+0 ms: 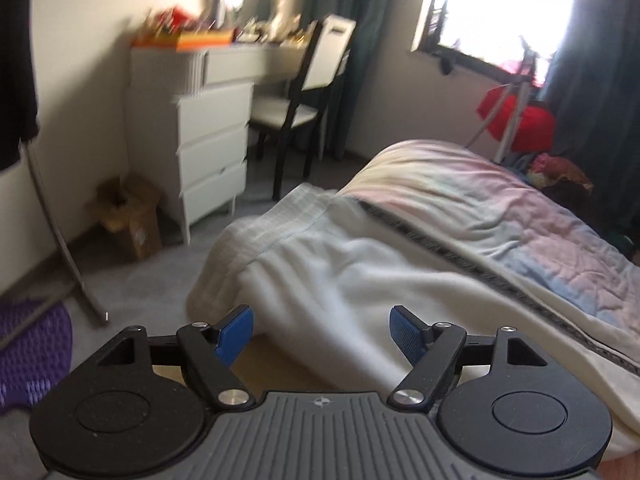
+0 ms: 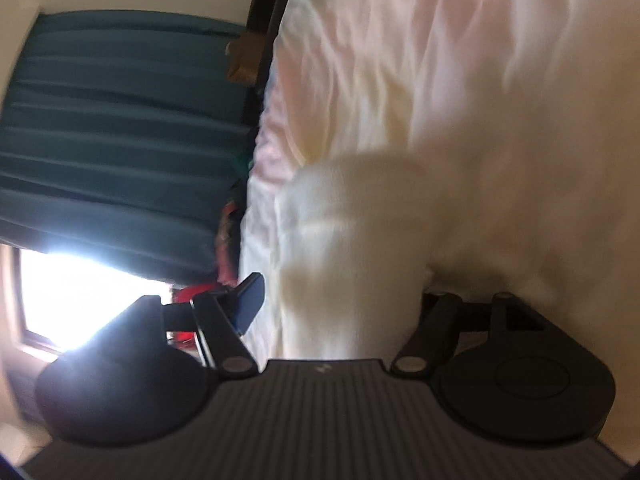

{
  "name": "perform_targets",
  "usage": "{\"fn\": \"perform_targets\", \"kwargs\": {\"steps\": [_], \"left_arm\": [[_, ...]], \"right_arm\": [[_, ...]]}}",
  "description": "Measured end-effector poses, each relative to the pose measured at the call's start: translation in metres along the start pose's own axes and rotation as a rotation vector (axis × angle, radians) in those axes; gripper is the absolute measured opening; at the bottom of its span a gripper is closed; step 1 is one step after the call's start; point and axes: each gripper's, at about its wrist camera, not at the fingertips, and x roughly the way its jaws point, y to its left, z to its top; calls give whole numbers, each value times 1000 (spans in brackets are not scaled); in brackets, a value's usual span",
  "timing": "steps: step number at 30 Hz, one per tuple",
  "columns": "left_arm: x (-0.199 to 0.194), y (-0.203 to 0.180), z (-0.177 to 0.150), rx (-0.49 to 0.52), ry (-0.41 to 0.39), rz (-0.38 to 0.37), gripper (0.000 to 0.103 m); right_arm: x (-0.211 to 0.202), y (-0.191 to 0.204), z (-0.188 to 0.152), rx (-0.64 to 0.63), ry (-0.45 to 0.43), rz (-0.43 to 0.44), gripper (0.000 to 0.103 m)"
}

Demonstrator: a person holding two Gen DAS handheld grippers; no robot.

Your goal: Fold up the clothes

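Spreading, left claw (image 1: 322, 334): jaws stand wide apart, blue pads (image 1: 236, 334) bare, nothing between them; it hangs just short of the near edge of the white garment.
Right claw (image 2: 340, 300): camera rolled on its side; one dark pad (image 2: 250, 304) shows on the picture's left, the other is hidden behind cloth. A lump of the white garment sits in the gap, and the visible pad stands clear of it, so the jaws are released.
White garment (image 1: 320, 264): soft, fleecy, rumpled, lying on the near corner of the bed, one ribbed edge turned toward the floor side; in the right wrist view it shows as a blurred white bulge (image 2: 344, 240) just ahead of the claw.
Bed (image 1: 400, 368): a strip of pale wood edge shows under the garment.
Quilt (image 1: 520, 216): pastel pink, blue and cream, with a dark zigzag trim, lying beyond and beside the garment.
Floor (image 1: 160, 272): grey, with a purple mat (image 1: 32, 360) at the picture's left.
Drawer unit (image 1: 208, 148): white, against the wall, clutter on top.
Chair (image 1: 304, 100): dark frame, pale seat, next to the drawers.
Window (image 1: 508, 4): very bright, teal curtains (image 2: 120, 140) beside it.
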Motion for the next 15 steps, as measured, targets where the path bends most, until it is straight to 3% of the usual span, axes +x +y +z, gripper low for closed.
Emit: {"fn": "perform_targets", "kwargs": {"steps": [3, 6, 13, 15], "left_arm": [[-10, -44, 3, 71, -65, -50, 80], [-10, -94, -2, 88, -91, -147, 82], [41, -198, -40, 100, -25, -351, 84], [52, -215, -55, 169, -32, -337, 84]], "right_arm": [[-6, -6, 5, 9, -51, -3, 70], [-10, -7, 11, -16, -97, -1, 68], [-3, 4, 11, -133, -28, -48, 63], [2, 9, 8, -174, 0, -68, 63]]}}
